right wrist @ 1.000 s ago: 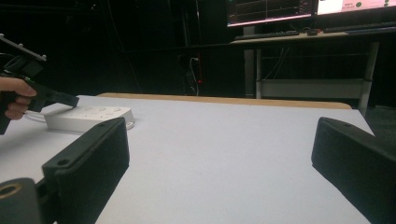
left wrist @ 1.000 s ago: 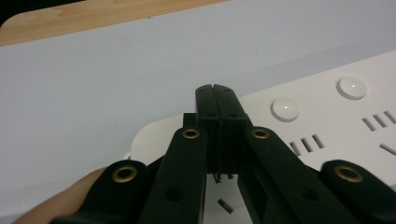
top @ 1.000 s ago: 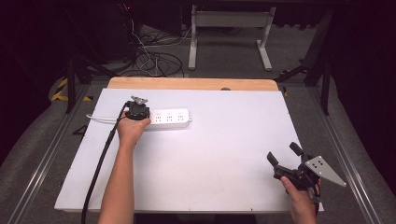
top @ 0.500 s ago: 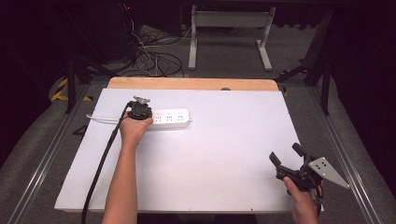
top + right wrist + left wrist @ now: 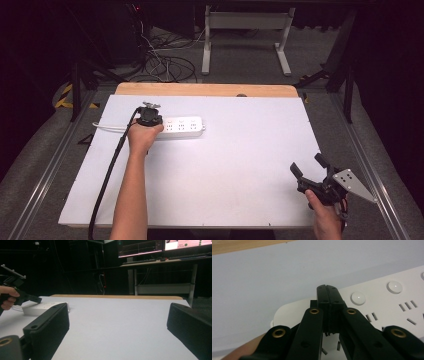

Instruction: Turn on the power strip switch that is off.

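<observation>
From above, the left gripper [image 5: 149, 117] sits over the left end of the power strip [image 5: 182, 127], which lies on the white table [image 5: 240, 165] toward its far left. The right gripper [image 5: 314, 176] hovers well apart at the near right corner, jaws spread wide and holding nothing.

Along the left gripper's own view, its jaws are pressed together with nothing between them, tips down on the strip's [image 5: 387, 307] top, just beside the first round button [image 5: 358, 297]; more buttons and sockets run off to the right of the tips. I judge the strip a stiff, light plastic bar with a smooth, rather slippery shell; its long sides offer the best hold, or a press from above to pin it.

Through the right gripper's view, the strip [image 5: 42, 307] lies beyond the left jaw. The tabletop looks flat, matte and bare; behind it the room is dark, with a desk and monitors [image 5: 160, 246].
</observation>
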`<state>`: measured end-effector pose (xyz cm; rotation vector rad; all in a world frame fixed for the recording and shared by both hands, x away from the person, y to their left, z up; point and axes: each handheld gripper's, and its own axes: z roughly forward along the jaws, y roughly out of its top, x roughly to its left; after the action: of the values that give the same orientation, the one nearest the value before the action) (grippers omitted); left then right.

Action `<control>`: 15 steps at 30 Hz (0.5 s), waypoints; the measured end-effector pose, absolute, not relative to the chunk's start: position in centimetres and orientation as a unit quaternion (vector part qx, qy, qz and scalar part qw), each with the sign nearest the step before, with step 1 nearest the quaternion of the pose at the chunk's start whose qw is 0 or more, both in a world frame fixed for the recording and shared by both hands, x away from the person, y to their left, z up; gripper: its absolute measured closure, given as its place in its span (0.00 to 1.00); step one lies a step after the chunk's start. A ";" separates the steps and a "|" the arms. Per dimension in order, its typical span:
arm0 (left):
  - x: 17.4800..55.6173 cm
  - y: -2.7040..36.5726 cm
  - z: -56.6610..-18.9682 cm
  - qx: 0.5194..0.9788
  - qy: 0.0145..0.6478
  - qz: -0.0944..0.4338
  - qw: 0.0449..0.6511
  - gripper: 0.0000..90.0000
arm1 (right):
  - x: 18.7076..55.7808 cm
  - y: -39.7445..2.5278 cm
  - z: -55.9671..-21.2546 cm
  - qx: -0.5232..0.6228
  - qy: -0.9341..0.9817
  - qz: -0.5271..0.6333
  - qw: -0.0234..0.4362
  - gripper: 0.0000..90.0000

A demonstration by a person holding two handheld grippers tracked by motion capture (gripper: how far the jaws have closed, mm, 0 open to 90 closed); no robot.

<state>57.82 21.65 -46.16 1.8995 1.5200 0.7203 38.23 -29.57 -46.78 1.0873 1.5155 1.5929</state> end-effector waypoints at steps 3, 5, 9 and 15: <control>57.9 21.7 -46.0 0.717 0.571 0.270 0.293 1.00 | 38.3 -29.7 -46.8 0.420 0.579 0.612 0.338 0.05; 57.8 21.6 -46.0 0.718 0.573 0.268 0.290 1.00 | 38.3 -29.7 -46.8 0.420 0.579 0.611 0.338 0.05; 57.7 21.6 -46.1 0.716 0.573 0.275 0.289 1.00 | 38.2 -29.6 -46.7 0.419 0.579 0.612 0.339 0.05; 57.7 21.8 -46.1 0.716 0.574 0.268 0.293 1.00 | 38.0 -30.0 -46.8 0.422 0.576 0.612 0.341 0.05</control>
<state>57.70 21.82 -46.09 1.9073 1.5292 0.7135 38.03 -29.97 -46.76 1.0991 1.4974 1.5912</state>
